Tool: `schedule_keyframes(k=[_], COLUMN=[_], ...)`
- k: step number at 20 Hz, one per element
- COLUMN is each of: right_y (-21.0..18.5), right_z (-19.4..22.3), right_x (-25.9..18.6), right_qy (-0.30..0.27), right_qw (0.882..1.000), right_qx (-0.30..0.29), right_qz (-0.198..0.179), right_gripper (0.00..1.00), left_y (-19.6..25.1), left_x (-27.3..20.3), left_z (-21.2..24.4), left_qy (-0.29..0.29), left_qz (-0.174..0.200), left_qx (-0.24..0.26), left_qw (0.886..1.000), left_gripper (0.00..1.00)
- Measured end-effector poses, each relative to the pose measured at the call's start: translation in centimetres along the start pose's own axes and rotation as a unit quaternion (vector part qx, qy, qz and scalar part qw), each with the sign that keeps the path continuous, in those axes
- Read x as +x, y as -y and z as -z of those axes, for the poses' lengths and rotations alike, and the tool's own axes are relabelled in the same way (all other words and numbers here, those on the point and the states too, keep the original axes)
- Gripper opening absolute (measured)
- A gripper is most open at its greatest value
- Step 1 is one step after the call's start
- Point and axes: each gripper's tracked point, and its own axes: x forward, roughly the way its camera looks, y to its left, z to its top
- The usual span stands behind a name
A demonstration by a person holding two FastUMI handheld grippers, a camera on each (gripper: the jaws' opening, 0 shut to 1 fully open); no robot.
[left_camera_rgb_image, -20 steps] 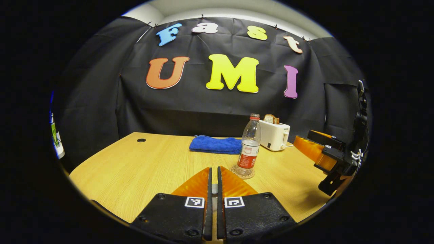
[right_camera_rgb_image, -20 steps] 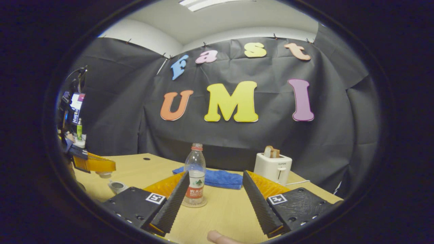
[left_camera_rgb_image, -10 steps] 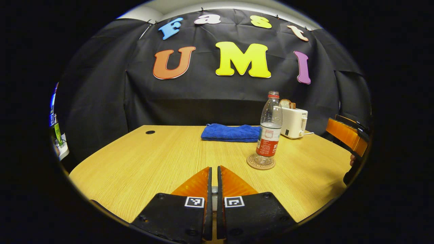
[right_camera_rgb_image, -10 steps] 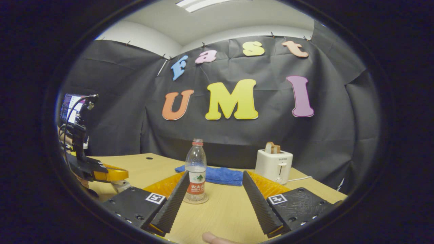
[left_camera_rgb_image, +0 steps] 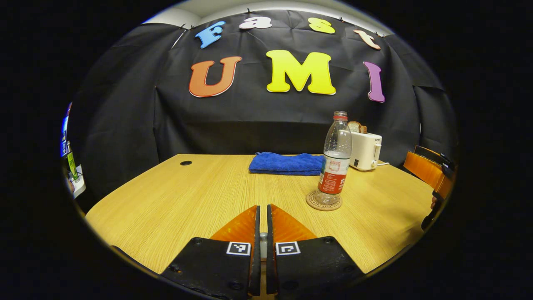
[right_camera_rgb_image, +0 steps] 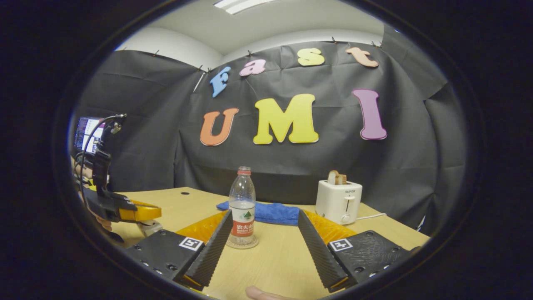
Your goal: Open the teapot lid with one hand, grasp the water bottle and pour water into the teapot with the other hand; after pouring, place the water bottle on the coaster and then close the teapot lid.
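Black cloth wall [left_camera_rgb_image: 250,116]: creased, clipped along its top edge, spanning the middle of both views.
White wall [right_camera_rgb_image: 175,48]: pale band above the cloth, upper left of the right gripper view.
Ceiling [right_camera_rgb_image: 291,23]: grey-white, top centre; strip light [right_camera_rgb_image: 243,3] at the very top edge.
Table [left_camera_rgb_image: 187,196]: light wood grain, lower half of the left gripper view; round dark cable hole [left_camera_rgb_image: 185,163] near its far left corner.
Screen [right_camera_rgb_image: 85,133]: lit, far left of the right gripper view.

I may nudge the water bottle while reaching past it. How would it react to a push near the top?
The water bottle looks tall and narrow on a small coaster, so probably tippy. It appears under half full, so likely light. Thin clear plastic may flex.
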Motion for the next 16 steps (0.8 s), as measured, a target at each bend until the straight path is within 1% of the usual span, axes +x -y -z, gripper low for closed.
schedule_keyframes(k=[1,3,6,12,15,16], right_y=[-0.3,-0.5,-0.8,-1.1,-1.3,-1.4], right_z=[0.0,0.1,0.1,0.0,0.0,0.0], right_x=[-0.1,-0.2,0.0,-0.2,-0.3,-0.3], right_qy=[0.0,0.0,-0.003,-0.001,-0.001,-0.001], right_qw=[1.0,1.0,1.0,1.0,1.0,1.0], right_qx=[-0.001,-0.004,-0.008,-0.011,-0.008,-0.008], right_qz=[-0.002,-0.004,-0.007,-0.01,-0.013,-0.014], right_gripper=[0.95,0.94,0.94,0.95,0.94,0.94], left_y=[0.0,-0.1,0.3,0.0,-0.2,-0.2], left_x=[0.0,-0.2,-0.5,-1.1,-1.0,-1.0], left_z=[0.0,0.4,0.6,0.5,0.5,0.5], left_qy=[0.001,-0.001,-0.003,-0.001,-0.001,-0.005], left_qz=[0.001,0.001,0.007,-0.007,-0.011,-0.01], left_qx=[-0.001,-0.004,-0.007,-0.001,-0.003,-0.01], left_qw=[1.0,1.0,1.0,1.0,1.0,1.0], left_gripper=[0.08,0.08,0.12,0.16,0.28,0.28])
